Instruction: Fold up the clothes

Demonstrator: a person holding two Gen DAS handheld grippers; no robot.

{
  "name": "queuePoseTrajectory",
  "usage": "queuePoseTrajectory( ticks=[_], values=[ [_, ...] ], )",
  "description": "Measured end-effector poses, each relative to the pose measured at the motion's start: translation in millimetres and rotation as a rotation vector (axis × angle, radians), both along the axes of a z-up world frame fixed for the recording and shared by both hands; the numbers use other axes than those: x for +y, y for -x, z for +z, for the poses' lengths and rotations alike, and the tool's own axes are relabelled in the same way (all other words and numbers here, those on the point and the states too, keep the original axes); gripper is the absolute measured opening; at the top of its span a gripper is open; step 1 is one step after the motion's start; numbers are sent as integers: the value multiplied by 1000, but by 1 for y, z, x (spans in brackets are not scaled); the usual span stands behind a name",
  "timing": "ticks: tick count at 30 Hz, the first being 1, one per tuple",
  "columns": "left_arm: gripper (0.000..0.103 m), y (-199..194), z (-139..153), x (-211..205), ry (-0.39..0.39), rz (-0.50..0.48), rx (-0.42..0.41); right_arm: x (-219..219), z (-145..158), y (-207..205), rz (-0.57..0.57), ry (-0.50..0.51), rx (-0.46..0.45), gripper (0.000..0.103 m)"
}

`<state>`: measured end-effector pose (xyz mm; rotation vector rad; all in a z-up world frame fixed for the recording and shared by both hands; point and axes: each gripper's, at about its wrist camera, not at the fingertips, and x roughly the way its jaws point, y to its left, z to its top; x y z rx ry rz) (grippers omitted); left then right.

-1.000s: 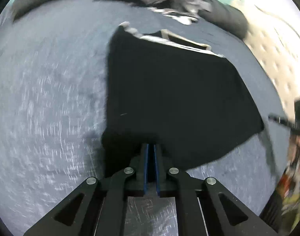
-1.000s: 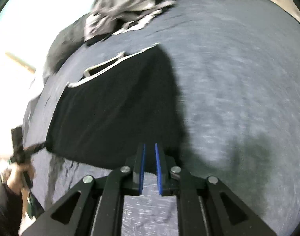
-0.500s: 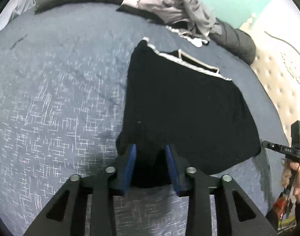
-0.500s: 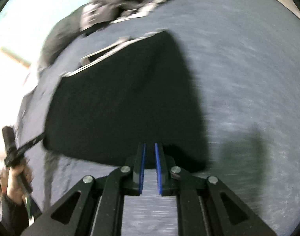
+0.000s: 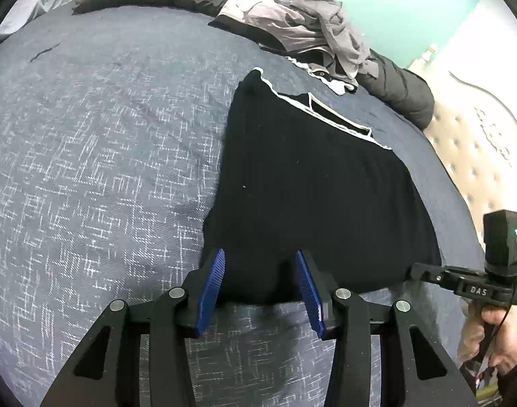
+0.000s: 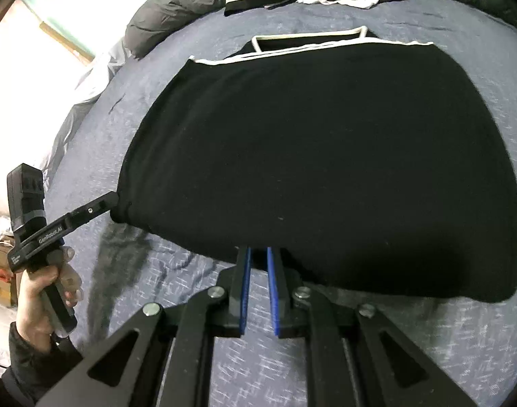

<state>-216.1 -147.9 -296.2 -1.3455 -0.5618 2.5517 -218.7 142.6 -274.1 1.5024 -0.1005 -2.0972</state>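
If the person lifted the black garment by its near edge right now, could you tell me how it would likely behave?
The black garment lies flat and follows the blue bedspread, so it would probably droop rather than hold shape. It looks thin and folded once, so likely light. The left gripper is open at its near edge, so one pinch would probably let the far side drag.

Both matte-black plastic grippers [image 5: 258,271] [image 6: 257,264] carry ribbed blue pads [image 5: 212,279], silver screws and white lettering; bare hand [image 6: 43,291], dark sleeve.
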Motion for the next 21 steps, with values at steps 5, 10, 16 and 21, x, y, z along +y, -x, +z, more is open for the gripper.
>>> queuePoseTrajectory(
  ticks=[5,10,16,21],
  values=[
    [52,-4,-2,2,7,-8,24,-8,-7,8,-21,-22,7,9],
    [55,-6,-4,8,33,-22,35,-10,-14,19,-67,-11,-1,9],
    [56,-6,-4,7,27,-22,39,-19,-17,26,-103,-44,36,9],
    [56,-7,-4,6,25,-24,36,-24,-19,11,-124,-73,43,9]
  ],
)
